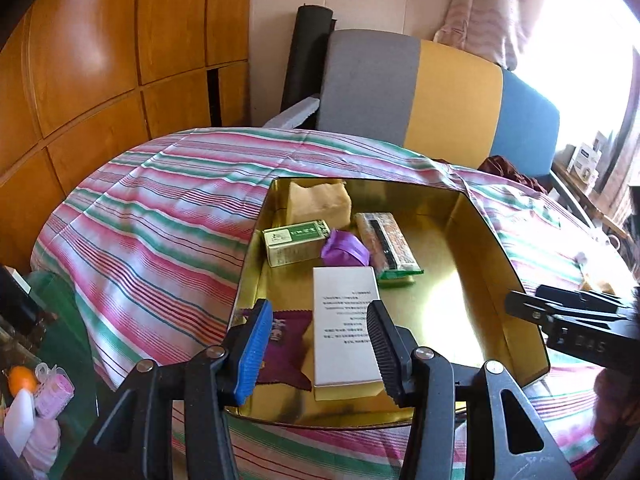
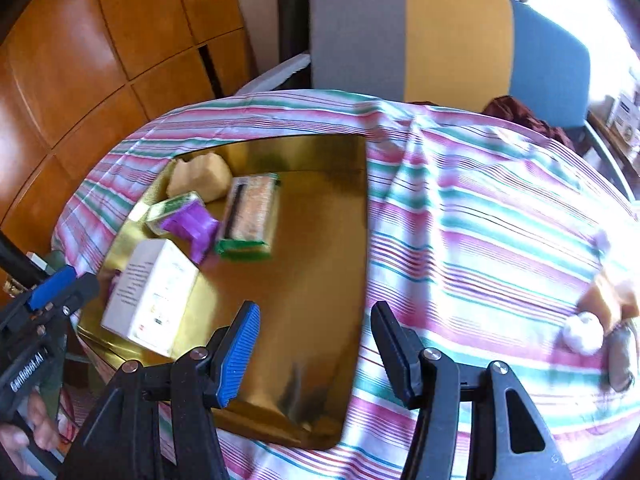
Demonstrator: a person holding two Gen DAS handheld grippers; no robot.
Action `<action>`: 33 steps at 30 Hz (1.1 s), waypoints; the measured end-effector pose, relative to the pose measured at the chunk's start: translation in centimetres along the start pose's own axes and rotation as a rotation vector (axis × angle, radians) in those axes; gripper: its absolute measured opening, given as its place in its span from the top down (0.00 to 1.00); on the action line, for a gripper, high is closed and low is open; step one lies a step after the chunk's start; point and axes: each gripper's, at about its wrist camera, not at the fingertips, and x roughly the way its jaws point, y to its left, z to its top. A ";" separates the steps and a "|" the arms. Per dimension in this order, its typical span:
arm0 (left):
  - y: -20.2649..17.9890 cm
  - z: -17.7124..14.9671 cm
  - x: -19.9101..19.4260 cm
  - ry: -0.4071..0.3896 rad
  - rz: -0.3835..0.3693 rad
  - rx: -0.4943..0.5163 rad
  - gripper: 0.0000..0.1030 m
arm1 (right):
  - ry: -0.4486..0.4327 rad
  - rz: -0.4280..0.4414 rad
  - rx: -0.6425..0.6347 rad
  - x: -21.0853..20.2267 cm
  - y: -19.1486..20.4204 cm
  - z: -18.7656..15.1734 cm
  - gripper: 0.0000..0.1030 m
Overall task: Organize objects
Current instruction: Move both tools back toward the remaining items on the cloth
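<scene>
With both pairs of jaws parted and empty, the right gripper [image 2: 312,356] hangs over the gold tray's [image 2: 320,264] right rim, nearer than the left gripper [image 1: 316,348] to the small white ball [image 2: 583,333] lying out on the striped cloth [image 2: 480,216], well apart to its right.

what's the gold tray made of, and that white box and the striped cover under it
Gold tray: looks like glossy metal or foil-faced card; its walls mirror the items.
White box: matte printed cardboard, crisp edges.
Striped cover: woven fabric, soft creases and folds.
</scene>
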 end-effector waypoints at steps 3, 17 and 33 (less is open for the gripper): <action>-0.4 -0.2 0.1 0.004 -0.001 0.009 0.51 | 0.002 -0.033 0.020 -0.8 -1.8 -1.0 0.43; -3.2 -0.4 0.5 0.014 -0.041 0.067 0.51 | 0.016 -0.188 0.183 -3.3 -11.8 -3.7 0.43; -16.4 1.6 0.4 0.017 -0.281 0.308 0.51 | -0.099 -0.395 0.636 -11.3 -29.8 -8.5 0.43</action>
